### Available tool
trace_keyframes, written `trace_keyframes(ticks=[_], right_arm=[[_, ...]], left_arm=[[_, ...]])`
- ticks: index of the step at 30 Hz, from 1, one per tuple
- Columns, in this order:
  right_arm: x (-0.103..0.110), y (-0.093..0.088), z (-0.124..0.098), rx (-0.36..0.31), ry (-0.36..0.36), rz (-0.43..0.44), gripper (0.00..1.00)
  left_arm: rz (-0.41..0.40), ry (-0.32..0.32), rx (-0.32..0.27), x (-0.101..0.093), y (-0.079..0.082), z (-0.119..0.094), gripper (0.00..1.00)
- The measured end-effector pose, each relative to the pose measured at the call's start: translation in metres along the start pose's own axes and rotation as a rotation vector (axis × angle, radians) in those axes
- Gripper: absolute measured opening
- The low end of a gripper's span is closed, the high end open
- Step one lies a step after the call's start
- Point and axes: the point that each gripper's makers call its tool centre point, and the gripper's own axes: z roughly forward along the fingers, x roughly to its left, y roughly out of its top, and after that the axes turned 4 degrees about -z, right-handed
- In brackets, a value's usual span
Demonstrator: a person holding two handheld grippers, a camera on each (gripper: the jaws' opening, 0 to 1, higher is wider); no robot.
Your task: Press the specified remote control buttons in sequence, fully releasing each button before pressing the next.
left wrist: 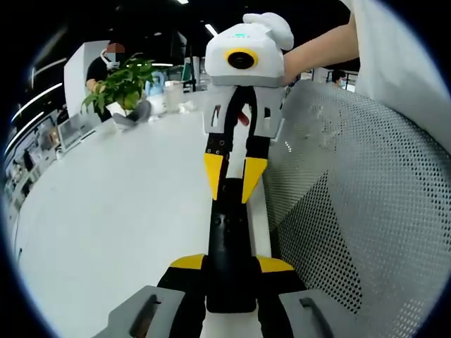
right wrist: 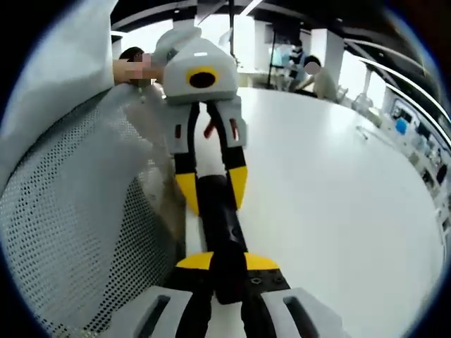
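Black remote (left wrist: 230,246) runs six to twelve on the white table (left wrist: 106,211), no lettering readable. Left gripper (left wrist: 231,264) clamps its near end; right gripper (left wrist: 235,177) pinches the far end. Mesh chair (left wrist: 366,204) at three.

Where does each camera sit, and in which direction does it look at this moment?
Left gripper view: rides on the left hand-held gripper, looking along its jaws at the black remote control and the right hand-held gripper facing it; a person's arm shows.
Right gripper view: rides on the right hand-held gripper, looking along the remote control at the left hand-held gripper facing it; white clothing shows.
Shared: remote control, white table, mesh chair back; the cameras face each other.
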Motion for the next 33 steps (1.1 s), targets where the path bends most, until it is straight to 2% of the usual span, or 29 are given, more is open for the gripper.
trace_keyframes(ticks=[4, 9, 12, 15, 18, 25, 33], right_arm=[[0.0004, -0.0006, -0.0001, 0.003, 0.018, -0.015, 0.11], [-0.0020, 0.0001, 0.0007, 0.046, 0.052, -0.029, 0.09], [-0.0008, -0.0007, 0.0006, 0.109, 0.092, -0.059, 0.08], [-0.0002, -0.0012, 0.0014, 0.205, 0.117, -0.119, 0.08], [-0.0001, -0.0011, 0.0030, 0.290, 0.127, -0.116, 0.08], [0.0003, -0.0023, 0.0055, 0.409, 0.124, -0.146, 0.09], [-0.0008, -0.0035, 0.0051, 0.460, 0.139, -0.129, 0.09]], left_arm=[[0.000, 0.000, 0.000, -0.0002, 0.0001, -0.0001, 0.26], [0.000, 0.001, -0.001, -0.0005, 0.0000, -0.0001, 0.26], [0.001, 0.001, -0.001, -0.0007, 0.0000, -0.0002, 0.26], [0.001, 0.000, 0.000, -0.0007, 0.0002, -0.0002, 0.26], [0.001, 0.001, 0.000, -0.0007, 0.0004, -0.0004, 0.26], [0.000, 0.000, 0.000, -0.0007, 0.0001, -0.0002, 0.26], [-0.001, 0.004, 0.011, -0.0007, 0.0004, 0.0003, 0.26]])
